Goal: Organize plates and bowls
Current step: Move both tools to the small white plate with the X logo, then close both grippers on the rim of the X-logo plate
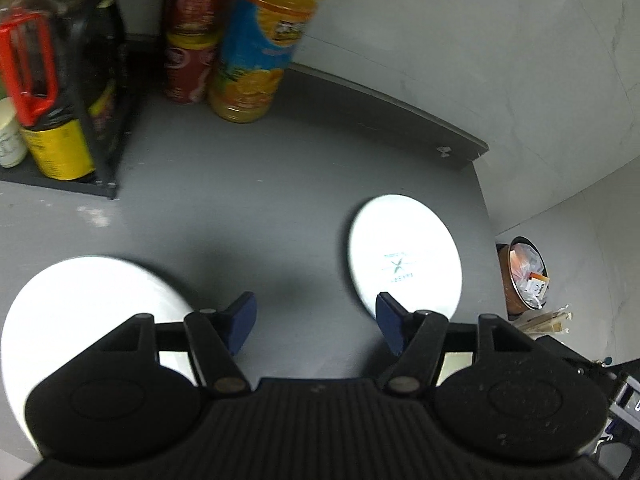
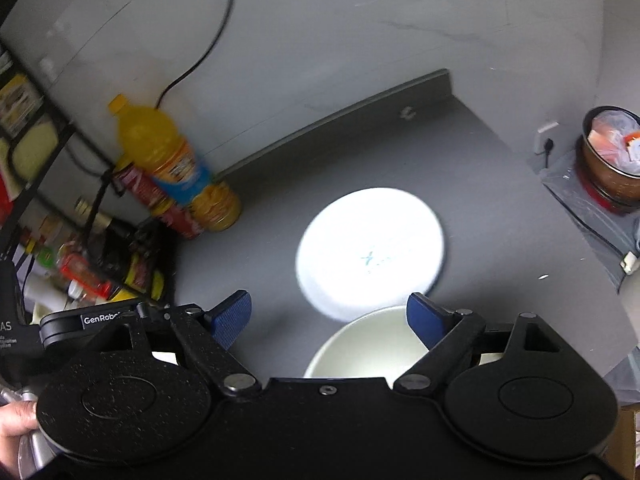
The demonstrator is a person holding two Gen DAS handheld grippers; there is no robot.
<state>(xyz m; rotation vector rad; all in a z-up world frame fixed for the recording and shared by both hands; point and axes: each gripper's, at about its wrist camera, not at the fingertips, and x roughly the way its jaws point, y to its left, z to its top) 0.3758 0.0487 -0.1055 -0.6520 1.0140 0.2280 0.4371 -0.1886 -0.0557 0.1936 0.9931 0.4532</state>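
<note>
Closest to the lens on the left wrist view I'm looking at the left gripper (image 1: 316,322), blue pads spread apart with only bare grey countertop (image 1: 248,208) between them, so it's carrying nothing. I'm guessing it's hanging there between two white dishes: a big white plate (image 1: 80,312) partly tucked under its left side, and a smaller plate with a faint blue mark (image 1: 404,256) just past its right pad, near the counter's edge.

Over on the right wrist view, the right gripper (image 2: 330,320) is standing wide too, nothing pinched. A pale bowl (image 2: 360,348) is sitting right beneath it, mostly under the body of the tool, and that marked plate (image 2: 370,248) is lying just beyond it, the two looking like they overlap from this angle, though I can't tell if they're touching.

My read: dishes are spread out flat so each can be grabbed by its rim. The orange drink bottle (image 1: 264,52) and the red cans (image 1: 192,32) are staying out of the way against the wall, beside a black rack (image 1: 108,128). Stacking isn't done yet, I'd say.
</note>
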